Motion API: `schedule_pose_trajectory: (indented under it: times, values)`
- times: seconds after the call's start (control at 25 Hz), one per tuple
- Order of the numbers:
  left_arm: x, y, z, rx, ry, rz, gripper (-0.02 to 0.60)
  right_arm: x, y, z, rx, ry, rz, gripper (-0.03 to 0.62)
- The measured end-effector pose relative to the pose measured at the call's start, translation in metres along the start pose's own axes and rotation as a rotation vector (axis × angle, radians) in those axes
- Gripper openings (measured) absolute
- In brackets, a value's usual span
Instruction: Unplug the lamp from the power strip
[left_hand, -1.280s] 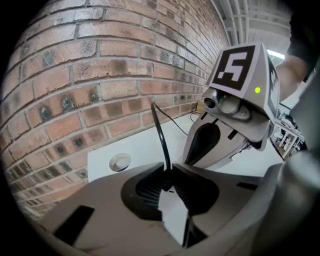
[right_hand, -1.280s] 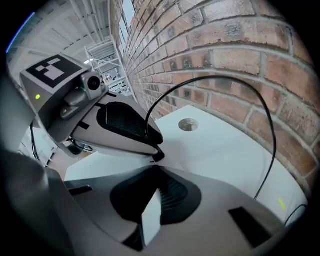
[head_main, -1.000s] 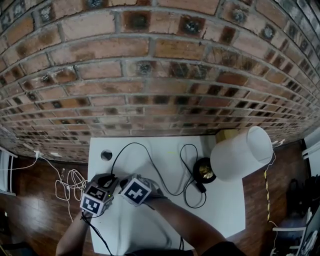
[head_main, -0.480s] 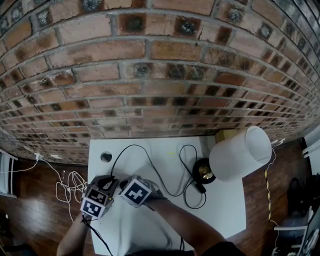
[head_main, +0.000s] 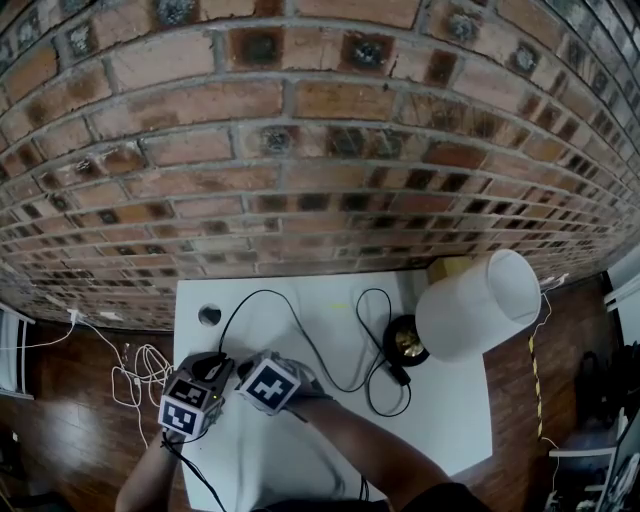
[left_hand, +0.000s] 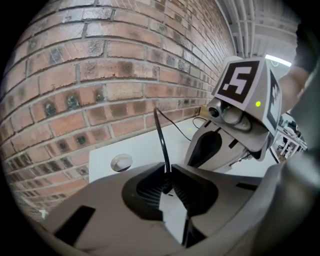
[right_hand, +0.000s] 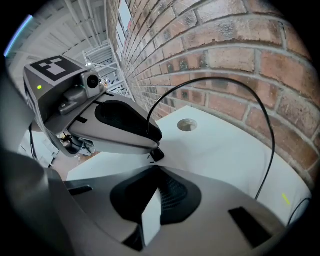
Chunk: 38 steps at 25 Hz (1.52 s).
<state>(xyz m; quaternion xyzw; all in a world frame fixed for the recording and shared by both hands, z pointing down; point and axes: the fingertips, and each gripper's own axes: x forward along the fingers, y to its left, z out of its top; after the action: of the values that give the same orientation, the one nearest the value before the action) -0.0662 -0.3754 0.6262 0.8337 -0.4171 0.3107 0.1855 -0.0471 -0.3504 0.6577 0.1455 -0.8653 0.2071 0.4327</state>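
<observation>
So, lamp plug: black, sitting on top of the white power strip, not pulled out yet, over on the left side of the desk.
Left tongs: narrow, pinched on the lamp plug from both sides. They've just been closing in on it, and the ribbed pads are right against it.
Right tongs: also narrow, clamped on the power strip, which shows as a white wedge between the pads. Their tips sit just beside the left tongs' tips.
Cord: thin and black. It goes straight up out of the plug, arcs over the desk, then snakes in loops across to the lamp.
Lamp: right side of the desk, well apart from the plug. It has a white drum shade and a round black base with a gold bit in the middle.
Desk extras: a round hole near the back left corner, just behind the tongs.
Backdrop: brick wall right behind the desk, and white cables tangled on the wood floor off to the left.
</observation>
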Motion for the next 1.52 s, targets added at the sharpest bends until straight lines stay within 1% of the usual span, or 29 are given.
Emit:
schedule_pose_trajectory:
  times: [0.08,0.2,0.32,0.36,0.44,0.48,0.52,0.64,0.8,0.92,1.08,1.36,1.52]
  values:
    - [0.001,0.001,0.001,-0.003,0.000,0.003,0.057,0.000,0.000,0.000,0.004,0.000,0.004,0.002]
    - [0.000,-0.002,0.008,0.015,-0.008,-0.004,0.058,0.001,0.000,0.003,0.004,-0.015,0.012,0.002]
    - [-0.007,0.009,0.035,0.023,-0.089,0.017,0.058,0.000,-0.003,0.000,0.007,-0.001,0.004,0.002]
    - [-0.009,0.010,0.048,0.040,-0.108,0.020,0.059,0.000,-0.003,-0.001,0.008,0.002,0.006,0.002]
    - [-0.013,0.007,0.069,0.095,-0.118,0.016,0.060,0.000,-0.002,-0.002,0.017,0.006,0.013,0.002]
    - [-0.015,0.004,0.072,0.118,-0.118,0.014,0.060,0.000,-0.001,-0.003,0.021,0.005,0.016,0.002]
    - [-0.015,0.003,0.072,0.124,-0.117,0.011,0.060,0.001,0.000,-0.002,0.022,0.002,0.017,0.002]
    - [-0.013,0.005,0.064,0.069,-0.119,0.010,0.060,0.000,-0.001,0.000,0.019,-0.010,0.011,0.002]
    - [-0.015,0.016,0.064,0.023,-0.152,0.044,0.060,0.000,-0.001,-0.003,0.019,0.000,0.010,0.002]
    - [-0.022,0.023,0.077,0.022,-0.190,0.079,0.060,0.000,-0.001,-0.002,0.023,-0.003,0.013,0.002]
    - [-0.024,0.027,0.093,0.025,-0.225,0.103,0.060,0.000,0.000,-0.003,0.030,-0.004,0.018,0.002]
    - [-0.011,0.044,0.097,0.031,-0.224,0.150,0.061,0.000,0.002,-0.002,0.032,-0.008,0.026,0.002]
    - [-0.002,0.055,0.093,0.047,-0.207,0.174,0.061,0.000,0.001,-0.001,0.033,-0.013,0.033,0.002]
